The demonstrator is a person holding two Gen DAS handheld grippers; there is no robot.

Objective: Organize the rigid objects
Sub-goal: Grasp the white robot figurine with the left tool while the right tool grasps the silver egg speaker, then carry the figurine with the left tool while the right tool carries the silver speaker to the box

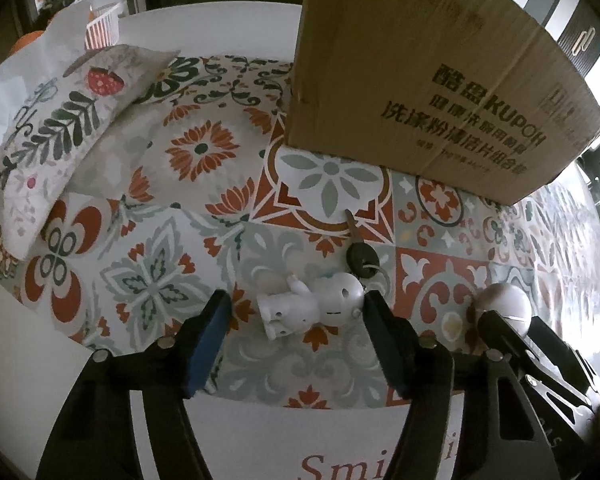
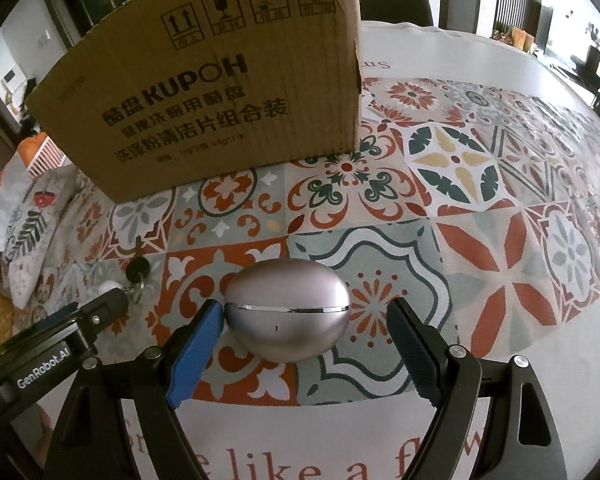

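A white toy figure (image 1: 314, 306) lies on its side on the patterned cloth, on a ring with a black-headed key (image 1: 362, 255). My left gripper (image 1: 296, 312) is open around the figure, its right finger touching the head. A silver egg-shaped case (image 2: 287, 314) sits between the fingers of my open right gripper (image 2: 306, 316); the left pad touches it, the right pad is apart. The case also shows in the left wrist view (image 1: 504, 302). A brown cardboard box (image 1: 432, 80) stands behind both, also in the right wrist view (image 2: 220, 92).
A patterned cushion (image 1: 56, 132) lies at the far left on the table, with white paper (image 1: 28, 64) behind it. The key (image 2: 138, 268) shows at left in the right wrist view. The left gripper body (image 2: 52, 344) is close beside the right one.
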